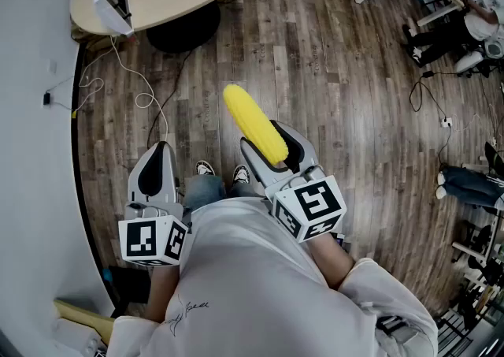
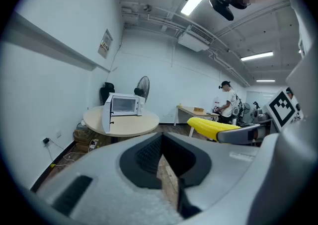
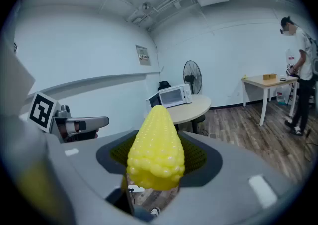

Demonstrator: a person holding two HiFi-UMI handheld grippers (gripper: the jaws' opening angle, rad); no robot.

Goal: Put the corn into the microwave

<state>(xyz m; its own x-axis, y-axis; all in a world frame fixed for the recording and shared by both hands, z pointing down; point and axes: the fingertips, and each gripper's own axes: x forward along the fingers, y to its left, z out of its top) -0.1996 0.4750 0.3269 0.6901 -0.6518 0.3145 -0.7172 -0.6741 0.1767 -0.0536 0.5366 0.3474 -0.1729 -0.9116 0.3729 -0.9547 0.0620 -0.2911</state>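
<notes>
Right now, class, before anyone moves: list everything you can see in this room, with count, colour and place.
corn: one, yellow, in the right gripper's jaws
microwave: one, white, door open, on the round table
round table: one, beige, by the wall
fan: one, black, behind the round table
desk: one, light top, white legs, far side
bystander: one, standing at the desk
cables: several, white and black, on the floor
left gripper: one, grey, jaws together, empty
right gripper: one, grey, jaws gripping the corn
</notes>
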